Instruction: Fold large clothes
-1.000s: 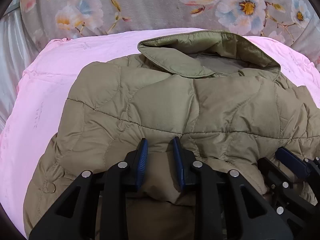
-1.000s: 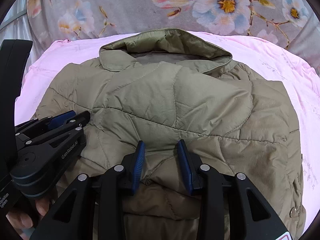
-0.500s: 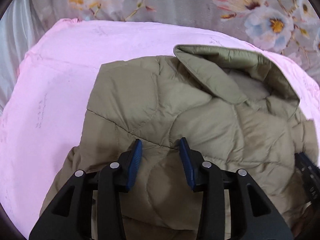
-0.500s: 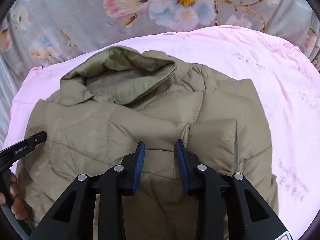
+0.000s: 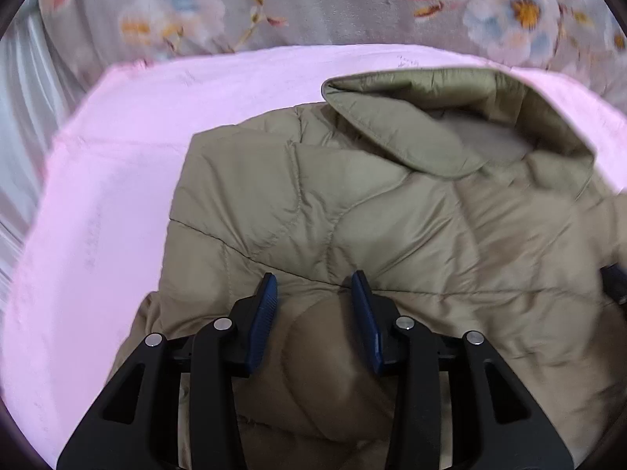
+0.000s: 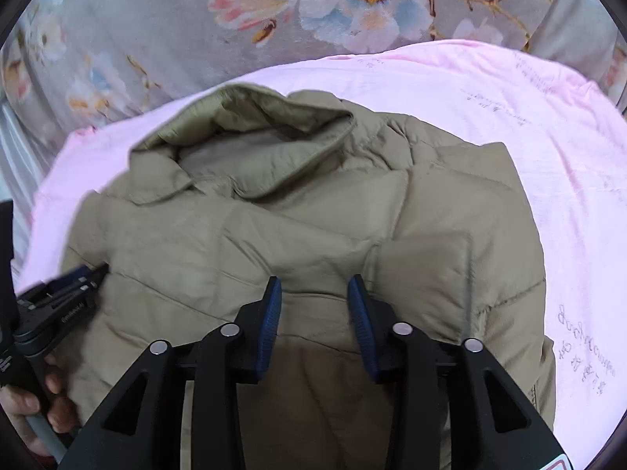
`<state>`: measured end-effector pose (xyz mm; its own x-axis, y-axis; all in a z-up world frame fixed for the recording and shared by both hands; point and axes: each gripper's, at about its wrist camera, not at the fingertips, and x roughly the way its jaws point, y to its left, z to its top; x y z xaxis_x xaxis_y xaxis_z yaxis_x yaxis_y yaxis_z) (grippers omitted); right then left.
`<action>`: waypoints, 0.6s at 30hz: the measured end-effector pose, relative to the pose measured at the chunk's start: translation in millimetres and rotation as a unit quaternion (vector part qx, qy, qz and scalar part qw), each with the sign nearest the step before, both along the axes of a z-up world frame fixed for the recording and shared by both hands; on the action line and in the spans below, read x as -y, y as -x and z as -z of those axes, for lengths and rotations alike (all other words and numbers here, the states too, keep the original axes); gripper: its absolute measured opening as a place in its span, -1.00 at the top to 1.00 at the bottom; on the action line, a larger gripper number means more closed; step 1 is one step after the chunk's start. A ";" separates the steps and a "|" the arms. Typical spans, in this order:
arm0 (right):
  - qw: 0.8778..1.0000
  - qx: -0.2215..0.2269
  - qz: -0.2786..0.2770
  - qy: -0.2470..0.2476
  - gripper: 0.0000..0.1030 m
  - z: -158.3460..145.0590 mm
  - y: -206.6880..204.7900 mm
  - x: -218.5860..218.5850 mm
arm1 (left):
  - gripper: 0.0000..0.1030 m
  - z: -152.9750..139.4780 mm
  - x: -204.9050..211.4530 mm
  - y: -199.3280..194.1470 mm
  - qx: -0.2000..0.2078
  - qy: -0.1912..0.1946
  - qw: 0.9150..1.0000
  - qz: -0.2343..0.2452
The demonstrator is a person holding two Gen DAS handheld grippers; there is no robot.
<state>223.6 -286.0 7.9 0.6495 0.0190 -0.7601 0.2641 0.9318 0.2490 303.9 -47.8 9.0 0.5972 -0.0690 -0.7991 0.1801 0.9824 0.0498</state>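
Observation:
An olive quilted jacket [image 5: 352, 203] lies folded on a pink blanket [image 5: 117, 196], its collar [image 5: 411, 117] at the far end. My left gripper [image 5: 313, 278] hovers at the jacket's near left part. Its blue pads stand apart, with a loose bulge of fabric between them and no visible pinch. In the right wrist view the jacket [image 6: 313, 227] fills the middle, collar [image 6: 274, 129] to the upper left. My right gripper [image 6: 314, 280] is over the near right part, and its jaws are opening above flat fabric. The left gripper [image 6: 58, 297] shows at that view's left edge.
Grey floral fabric [image 6: 156, 19] rises behind the pink blanket [image 6: 529, 117]. A person's hand [image 6: 23, 407] holds the left gripper's handle at the lower left. A tip of the right gripper [image 5: 615, 282] peeks in at the right edge. Bare blanket lies on both sides of the jacket.
The two grippers have drawn apart, the left toward the jacket's left side and the right toward its right side. Both pairs of pads stand wider than before, and the pinched fold has slackened.

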 end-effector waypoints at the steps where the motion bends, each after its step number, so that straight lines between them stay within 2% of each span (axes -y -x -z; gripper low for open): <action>1: 1.000 0.009 0.000 -0.028 0.21 -4.3 -1.5 4.7 | 0.22 -7.4 -6.0 -4.6 -0.014 0.039 0.999 0.001; 2: 0.998 0.016 0.003 -0.062 0.19 -8.6 -5.4 11.3 | 0.12 -16.1 -11.4 -12.5 -0.030 0.084 0.996 0.000; 3: 0.995 0.022 0.007 -0.096 0.18 -11.1 -10.9 17.4 | -0.01 -21.4 -13.6 -19.5 -0.038 0.109 0.993 -0.003; 4: 0.989 0.027 0.013 -0.143 0.18 -11.6 -19.7 26.4 | -0.06 -27.2 -15.8 -32.1 -0.047 0.141 0.989 -0.007; 7: 0.972 0.035 0.031 -0.230 0.17 -5.0 -42.3 40.7 | -0.09 -27.1 -18.4 -65.8 -0.079 0.205 0.975 -0.030; 10: 0.960 0.032 0.049 -0.274 0.15 6.7 -60.9 48.3 | -0.12 -11.5 -22.3 -90.1 -0.124 0.273 0.953 -0.049; 11: 0.957 0.029 0.051 -0.285 0.16 10.9 -66.6 47.9 | -0.12 -7.1 -21.5 -95.8 -0.131 0.284 0.948 -0.056; 13: 0.957 0.027 0.046 -0.284 0.46 12.9 -74.0 44.2 | -0.02 -7.3 -13.7 -100.2 -0.125 0.284 0.949 -0.045; 14: 0.962 0.026 0.038 -0.269 0.79 10.1 -76.2 39.8 | 0.27 -9.2 -9.6 -100.7 -0.120 0.280 0.952 -0.034; 15: 0.968 0.028 0.030 -0.246 0.88 5.0 -75.5 35.3 | 0.58 -11.3 -4.2 -101.7 -0.115 0.271 0.956 -0.022; 17: 0.980 0.035 0.018 -0.195 0.92 -4.3 -71.4 28.3 | 0.73 -11.0 7.3 -99.3 -0.109 0.236 0.966 0.005; 18: 0.987 0.034 0.011 -0.155 0.93 -8.3 -68.6 22.3 | 0.77 -8.0 12.4 -97.5 -0.103 0.213 0.971 0.009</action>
<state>292.2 -308.4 16.2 0.7017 0.2296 -0.6745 0.2555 0.8026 0.5390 401.4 -60.1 17.0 0.4227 -0.4293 -0.7982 0.1610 0.9023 -0.4000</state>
